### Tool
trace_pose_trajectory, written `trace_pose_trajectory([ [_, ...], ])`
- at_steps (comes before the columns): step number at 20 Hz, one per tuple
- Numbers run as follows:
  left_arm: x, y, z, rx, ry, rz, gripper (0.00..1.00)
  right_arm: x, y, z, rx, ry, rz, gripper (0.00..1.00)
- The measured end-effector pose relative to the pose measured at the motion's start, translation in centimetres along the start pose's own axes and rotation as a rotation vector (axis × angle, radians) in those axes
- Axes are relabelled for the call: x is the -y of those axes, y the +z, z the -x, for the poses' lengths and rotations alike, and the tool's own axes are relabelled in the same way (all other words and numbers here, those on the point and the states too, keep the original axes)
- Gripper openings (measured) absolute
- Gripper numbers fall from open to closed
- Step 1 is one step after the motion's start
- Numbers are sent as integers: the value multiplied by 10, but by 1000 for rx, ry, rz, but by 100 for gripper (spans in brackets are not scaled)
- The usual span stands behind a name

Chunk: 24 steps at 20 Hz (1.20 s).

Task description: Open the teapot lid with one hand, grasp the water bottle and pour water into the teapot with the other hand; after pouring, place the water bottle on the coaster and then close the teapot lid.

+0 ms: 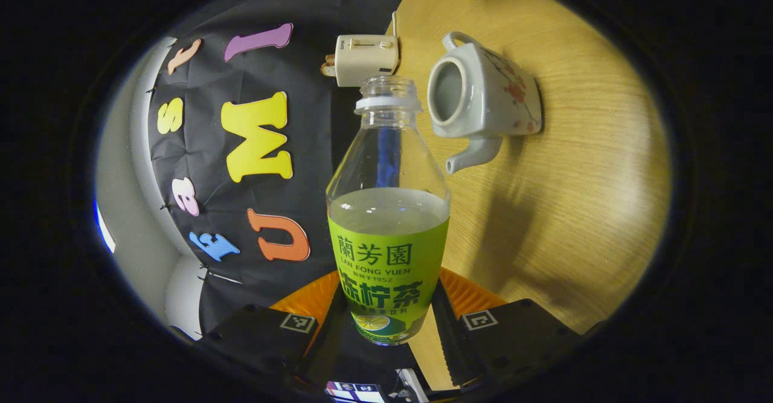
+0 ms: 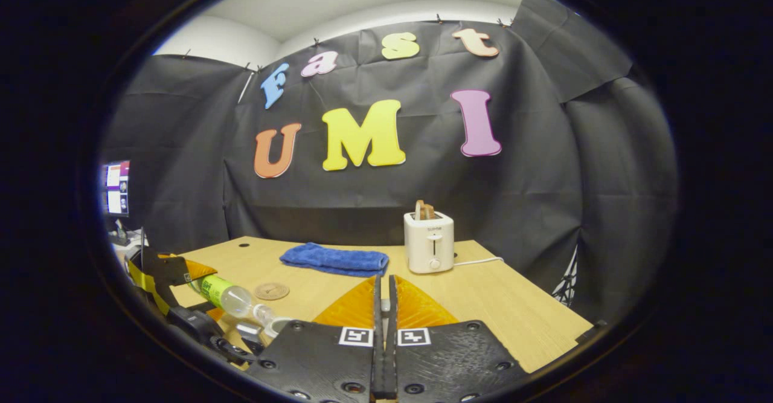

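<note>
Left gripper view. The left gripper (image 1: 386, 324) clamps the water bottle (image 1: 388, 222), one finger on each side of its labelled lower body at 6 o'clock. The bottle has no cap; its open neck points toward 12 o'clock, and liquid fills it to just above the label's top edge. The camera is rolled, so the wooden table (image 1: 574, 209) stands as a wall across the right half. On it, at 1 o'clock from the bottle's neck, sits the teapot (image 1: 480, 98), white with a red flower sprig, its lid off and its round opening facing the neck; the spout points to 6 o'clock, the handle to 12 o'clock. Bottle mouth and teapot opening lie near each other but apart. A cream toaster (image 1: 365, 58) sits just beyond the neck at 12 o'clock.

Right gripper view. The right gripper (image 2: 384, 306) shows at 6 o'clock with its fingers drawn almost together, a thin slit between them; whether anything is pinched there cannot be told. At 8 o'clock the left gripper (image 2: 181, 294) holds the water bottle (image 2: 232, 297) tilted, neck down toward the teapot's rim (image 2: 279, 325). A round coaster (image 2: 271, 291) lies on the table (image 2: 513, 306) just beyond the bottle. Farther back lie a folded blue towel (image 2: 335, 259) and, at its 3 o'clock, the toaster (image 2: 429, 243).
</note>
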<state>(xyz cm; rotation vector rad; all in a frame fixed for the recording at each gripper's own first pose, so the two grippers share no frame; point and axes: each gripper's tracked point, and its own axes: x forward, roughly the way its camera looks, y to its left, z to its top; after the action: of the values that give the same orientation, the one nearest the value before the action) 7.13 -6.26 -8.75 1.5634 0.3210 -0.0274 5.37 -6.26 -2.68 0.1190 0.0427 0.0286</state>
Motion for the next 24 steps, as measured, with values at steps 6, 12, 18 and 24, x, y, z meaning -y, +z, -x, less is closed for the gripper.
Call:
trace_pose_trajectory([
  [6, 2, -4, -5, -23, -12, -76, 73, 2, 0, -2, -2, -2, -1, 0],
  [12, 0, -2, -2, -34, 0, -128, 73, 3, -1, -2, -3, -5, 10, 2],
  [18, -10, 5, -5, -34, 30, -195, 73, 6, -2, -3, -5, -7, 8, 0],
  [24, -26, 3, -2, -54, 70, -276, 73, 12, -1, -3, -3, -15, 11, 0],
])
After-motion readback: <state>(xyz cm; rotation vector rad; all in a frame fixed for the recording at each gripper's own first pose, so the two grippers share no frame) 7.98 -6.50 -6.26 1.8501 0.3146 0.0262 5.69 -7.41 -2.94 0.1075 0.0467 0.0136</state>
